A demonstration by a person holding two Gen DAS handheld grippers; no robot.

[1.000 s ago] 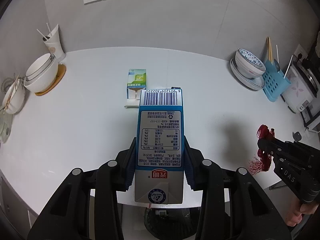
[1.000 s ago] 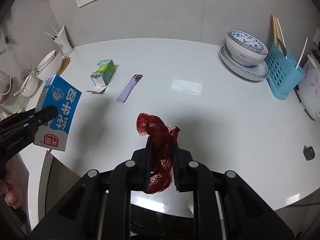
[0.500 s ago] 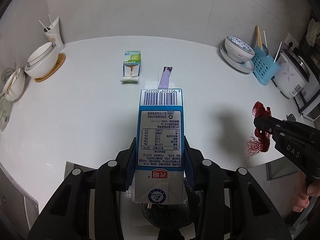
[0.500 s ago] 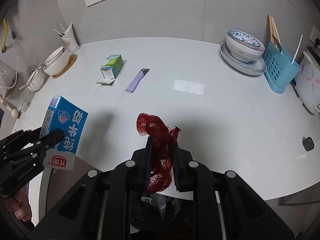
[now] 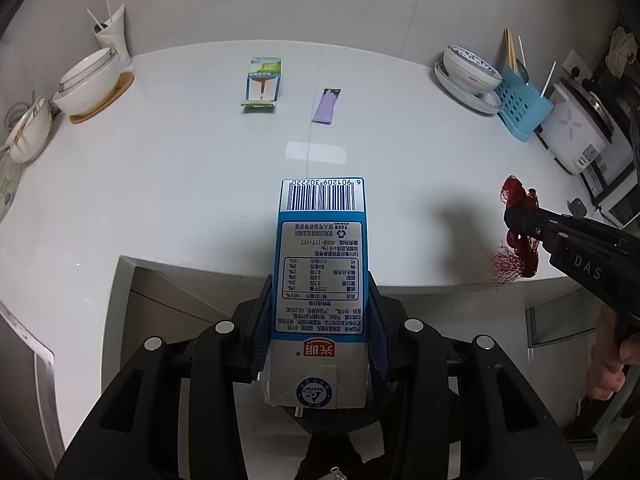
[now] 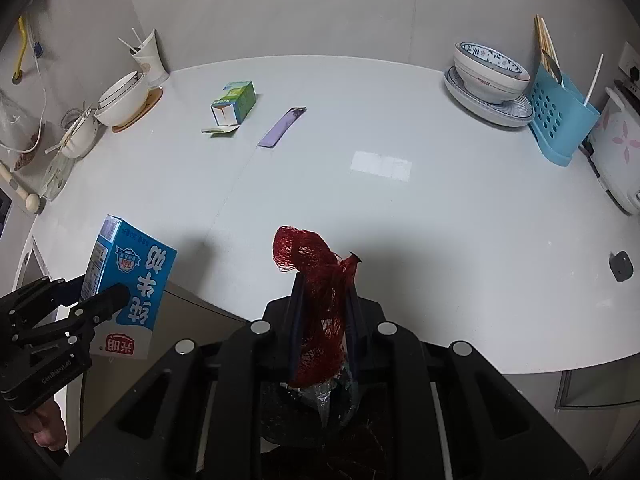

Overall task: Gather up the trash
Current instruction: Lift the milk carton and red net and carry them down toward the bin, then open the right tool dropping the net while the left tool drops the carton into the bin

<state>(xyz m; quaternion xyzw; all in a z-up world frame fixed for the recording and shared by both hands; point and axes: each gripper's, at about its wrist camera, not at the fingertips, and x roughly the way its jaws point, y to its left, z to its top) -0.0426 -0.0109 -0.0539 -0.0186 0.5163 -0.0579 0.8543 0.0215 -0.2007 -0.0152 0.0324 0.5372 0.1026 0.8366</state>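
My left gripper (image 5: 320,308) is shut on a blue and white milk carton (image 5: 322,264), held past the counter's front edge; it shows in the right wrist view (image 6: 128,292) too. My right gripper (image 6: 323,300) is shut on a red mesh net bag (image 6: 316,280), also seen in the left wrist view (image 5: 516,236). A dark bin with a plastic liner (image 6: 332,400) lies below the right gripper. On the counter lie a green open box (image 5: 262,82) and a purple wrapper (image 5: 327,105).
White counter (image 6: 400,208) carries bowls on a wooden coaster (image 6: 124,100), a cup with sticks (image 6: 148,60), a bowl on plates (image 6: 490,76), a blue utensil rack (image 6: 560,116) and a rice cooker (image 5: 576,132). A small black object (image 6: 621,266) lies at right.
Both grippers have drawn back from the counter and risen, with carton and net bag still held. The counter's front edge and the bin below have come into view.
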